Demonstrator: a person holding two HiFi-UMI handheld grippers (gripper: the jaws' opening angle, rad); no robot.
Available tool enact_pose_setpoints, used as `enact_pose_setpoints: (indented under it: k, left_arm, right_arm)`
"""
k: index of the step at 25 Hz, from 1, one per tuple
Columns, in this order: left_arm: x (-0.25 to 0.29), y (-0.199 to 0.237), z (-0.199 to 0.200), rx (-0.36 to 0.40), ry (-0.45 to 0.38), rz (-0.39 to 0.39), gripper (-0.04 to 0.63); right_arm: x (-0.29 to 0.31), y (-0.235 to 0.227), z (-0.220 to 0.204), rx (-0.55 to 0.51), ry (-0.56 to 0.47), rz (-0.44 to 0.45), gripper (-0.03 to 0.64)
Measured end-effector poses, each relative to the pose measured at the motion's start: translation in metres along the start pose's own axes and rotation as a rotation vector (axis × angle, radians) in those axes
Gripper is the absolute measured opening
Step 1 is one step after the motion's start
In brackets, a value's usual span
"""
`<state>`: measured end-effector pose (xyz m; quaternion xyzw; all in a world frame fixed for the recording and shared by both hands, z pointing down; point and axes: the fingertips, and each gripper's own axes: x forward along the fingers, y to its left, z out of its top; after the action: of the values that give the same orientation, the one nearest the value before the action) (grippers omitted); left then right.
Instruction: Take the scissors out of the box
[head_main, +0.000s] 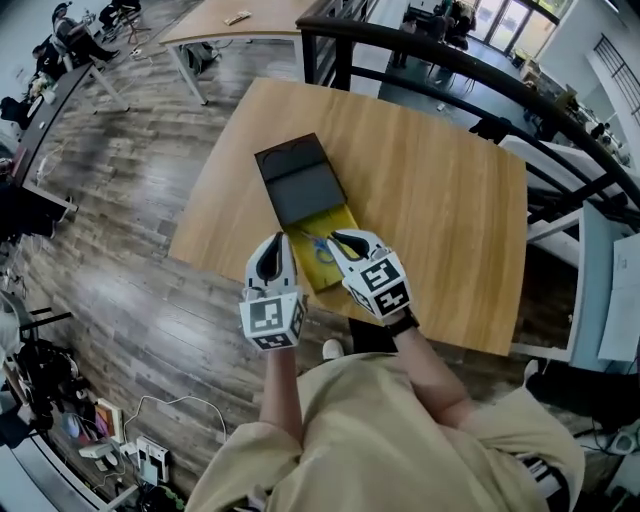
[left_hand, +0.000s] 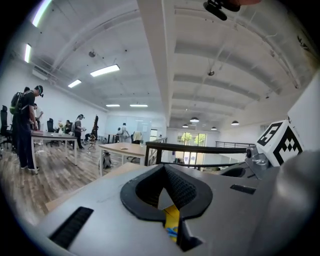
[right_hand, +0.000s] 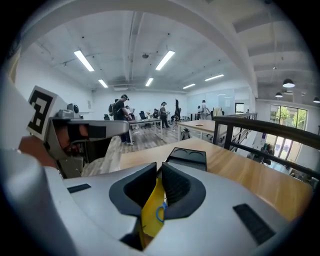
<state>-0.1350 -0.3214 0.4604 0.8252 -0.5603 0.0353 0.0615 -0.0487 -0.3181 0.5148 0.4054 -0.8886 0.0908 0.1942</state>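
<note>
Nearest, left gripper (head_main: 276, 242) and right gripper (head_main: 336, 240), jaws of each pinching yellow scissors pack (head_main: 318, 255) from 9 and 3 o'clock; pack protruding from 6 o'clock end of black box (head_main: 298, 178) on desk (head_main: 430, 170).

The surface (head_main: 440, 170) is pale wood with straight grain and a smooth satin finish. The box (head_main: 298, 182) looks dark, matt and plastic-like, and its yellow card (right_hand: 150, 210) is thin and faintly glossy. The left gripper (head_main: 272, 250) and right gripper (head_main: 345, 240) have smooth matt grey plastic shells, and their fingers (right_hand: 176, 186) carry black ribbed pads. The floor (head_main: 130, 250) is worn grey-brown planking.
</note>
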Motion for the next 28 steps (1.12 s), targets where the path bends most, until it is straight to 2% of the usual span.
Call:
enact_pose_setpoints:
  k: [5, 7, 11, 13, 14, 25, 28]
  left_arm:
    - [0.026, 0.007, -0.021, -0.008, 0.024, 0.011, 0.011]
    - [0.032, 0.013, -0.032, -0.025, 0.043, 0.019, 0.011]
    - [0.046, 0.019, -0.041, -0.049, 0.068, 0.028, 0.011]
    - [0.051, 0.023, -0.045, -0.062, 0.079, 0.033, 0.011]
    - [0.053, 0.026, -0.048, -0.068, 0.086, 0.035, 0.011]
    - [0.056, 0.039, -0.077, -0.092, 0.143, 0.058, 0.011]
    - [0.056, 0.045, -0.086, -0.096, 0.164, 0.070, 0.011]
  right_arm:
    - [0.041, -0.011, -0.041, -0.013, 0.128, 0.052, 0.026]
    - [0.059, -0.007, -0.061, -0.022, 0.204, 0.088, 0.067]
    - [0.079, -0.005, -0.099, -0.011, 0.366, 0.157, 0.103]
    - [0.090, -0.001, -0.118, -0.039, 0.447, 0.201, 0.179]
    - [0.095, 0.001, -0.128, -0.058, 0.479, 0.216, 0.187]
    - [0.124, -0.003, -0.187, 0.009, 0.667, 0.245, 0.186]
    - [0.130, -0.001, -0.195, -0.007, 0.691, 0.244, 0.186]
